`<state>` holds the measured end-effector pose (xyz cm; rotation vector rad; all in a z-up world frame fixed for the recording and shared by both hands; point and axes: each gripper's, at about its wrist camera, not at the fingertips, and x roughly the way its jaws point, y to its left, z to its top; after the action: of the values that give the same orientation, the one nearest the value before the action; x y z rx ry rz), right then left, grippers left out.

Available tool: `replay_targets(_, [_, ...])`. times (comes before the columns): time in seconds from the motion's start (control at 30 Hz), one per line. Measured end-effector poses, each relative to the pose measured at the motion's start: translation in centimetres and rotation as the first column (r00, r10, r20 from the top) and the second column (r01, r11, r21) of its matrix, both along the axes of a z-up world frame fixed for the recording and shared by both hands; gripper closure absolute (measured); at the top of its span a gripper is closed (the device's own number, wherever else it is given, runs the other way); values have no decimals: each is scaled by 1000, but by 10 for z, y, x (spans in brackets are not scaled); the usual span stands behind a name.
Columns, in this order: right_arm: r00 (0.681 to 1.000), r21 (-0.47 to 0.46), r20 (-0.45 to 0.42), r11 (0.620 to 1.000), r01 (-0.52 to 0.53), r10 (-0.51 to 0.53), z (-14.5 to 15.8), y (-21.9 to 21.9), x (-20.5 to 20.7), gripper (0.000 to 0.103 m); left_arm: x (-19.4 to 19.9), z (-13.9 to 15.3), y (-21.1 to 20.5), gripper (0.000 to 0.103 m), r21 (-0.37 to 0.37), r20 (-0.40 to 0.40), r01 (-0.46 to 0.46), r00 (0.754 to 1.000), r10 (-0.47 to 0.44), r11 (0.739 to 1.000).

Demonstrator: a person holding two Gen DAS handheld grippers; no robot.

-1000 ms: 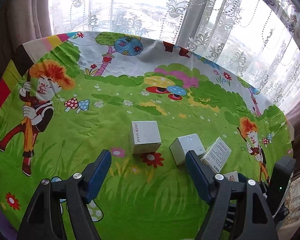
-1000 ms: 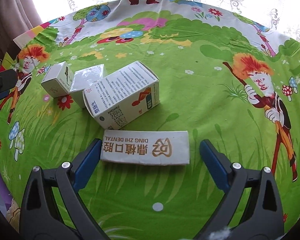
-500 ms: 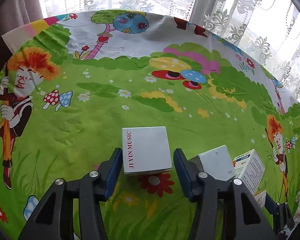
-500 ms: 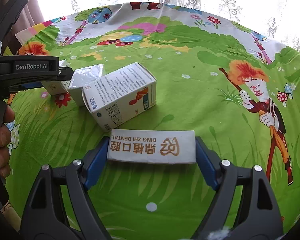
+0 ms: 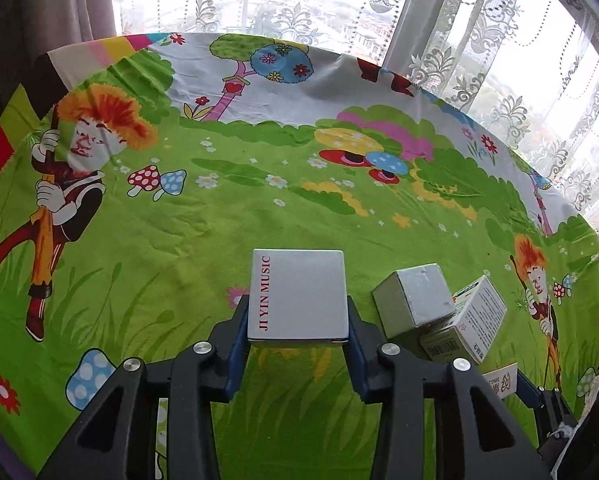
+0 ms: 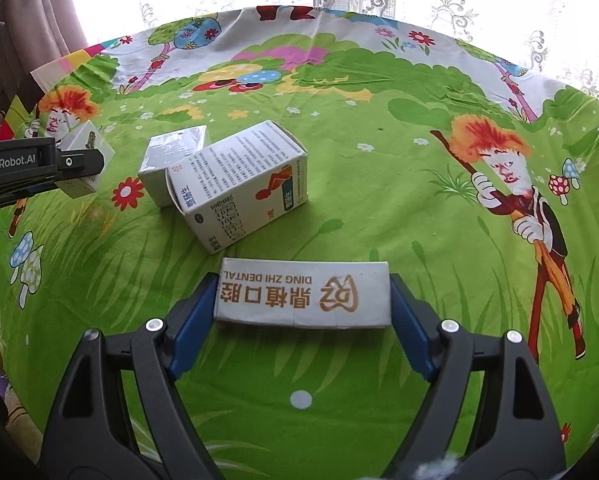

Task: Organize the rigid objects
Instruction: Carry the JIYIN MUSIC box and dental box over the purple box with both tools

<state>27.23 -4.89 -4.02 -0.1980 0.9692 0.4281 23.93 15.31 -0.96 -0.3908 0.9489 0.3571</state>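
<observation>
On the desk point(image 5: 259, 208): left tongs point(image 5: 297, 322) clamped on JI YIN MUSIC box point(image 5: 298, 294), right tongs point(image 6: 302, 300) on dental box point(image 6: 305, 294). Grasp step; next, probably lifting both clear.

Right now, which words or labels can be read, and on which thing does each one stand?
"JI YIN MUSIC": white square box.
"DING ZHI DENTAL": long white box, upside down, beside gold Chinese characters and a logo.
"GenRobot.AI": left gripper body.
Medicine carton: print too small to read.
</observation>
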Motion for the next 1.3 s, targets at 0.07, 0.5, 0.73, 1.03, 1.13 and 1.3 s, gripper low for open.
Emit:
replay_targets(0.07, [1000,1,0,1000,2,-2,2,-2,-4,19,-10,4,-1,61,-5,11,-4,1000,4,1000])
replay_targets(0.5, [999,6,48,1000,-24,23,38,-8,-53,19,-90,28,-25,61,-63,79,8,997,-3,998])
replay_targets(0.73, [994,24,92,998,-65,62,70,1,-93,19,-133,45,-31,61,-74,131,19,991,-10,997])
replay_targets(1.03, [983,26,127,991,-134,130,98,19,-141,19,-196,58,-17,61,-98,189,0,982,19,995])
replay_targets(1.13, [979,33,123,986,-165,160,101,26,-159,19,-219,60,-9,61,-89,199,-16,979,33,996])
replay_targets(1.3, [972,51,100,974,-219,213,103,41,-183,19,-258,62,7,61,-60,210,-46,976,57,997])
